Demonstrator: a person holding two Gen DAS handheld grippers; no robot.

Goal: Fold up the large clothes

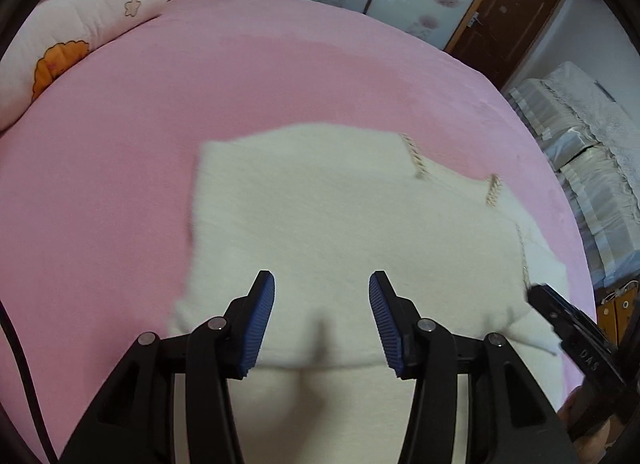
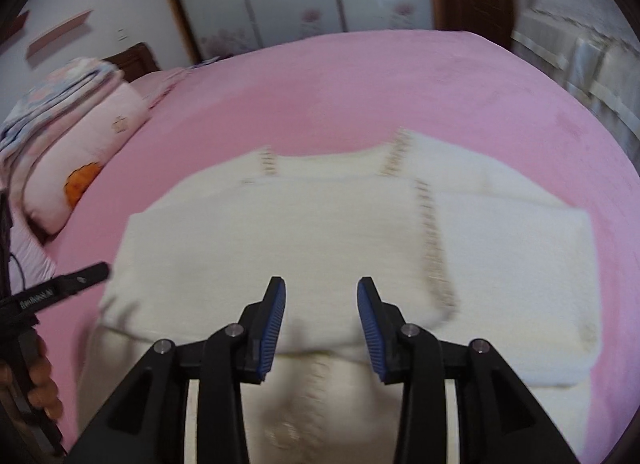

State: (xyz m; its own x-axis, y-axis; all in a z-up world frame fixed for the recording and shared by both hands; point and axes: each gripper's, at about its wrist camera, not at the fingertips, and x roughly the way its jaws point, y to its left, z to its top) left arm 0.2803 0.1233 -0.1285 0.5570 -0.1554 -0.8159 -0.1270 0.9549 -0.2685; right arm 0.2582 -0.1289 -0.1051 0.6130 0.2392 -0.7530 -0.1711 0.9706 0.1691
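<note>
Cream knit sweater point(image 1: 320, 224) lies on the pink bed point(image 1: 120, 144), centre to lower half of both wrist views, already doubled over: a folded edge runs across the bottom of each frame with a lower layer showing beneath it. Beige stitch trim point(image 2: 434, 248) runs down the right of centre in the right wrist view.

Left tool point(image 1: 322, 320) is partly open, nothing between the blue pads point(image 1: 260, 324), hovering just above the folded edge. Right tool point(image 2: 322, 324) is the same: jaws apart, empty, over the fold line. Neither tool has cloth. The right tool's tip also shows at the right edge of the left wrist view, the left tool's at the left edge of the right wrist view, with a hand point(image 2: 40, 380) on its handle.

Judged step: fold just laid, next grip pending. To do it well each tool should take both layers at an outer corner of the fold, not the top layer alone, lift together evenly, and keep the trim line straight so the stack stays square. Thick knit likely slips from a shallow pinch, so bite deep

Folded quilts point(image 1: 80, 24) sit upper left, well apart
</note>
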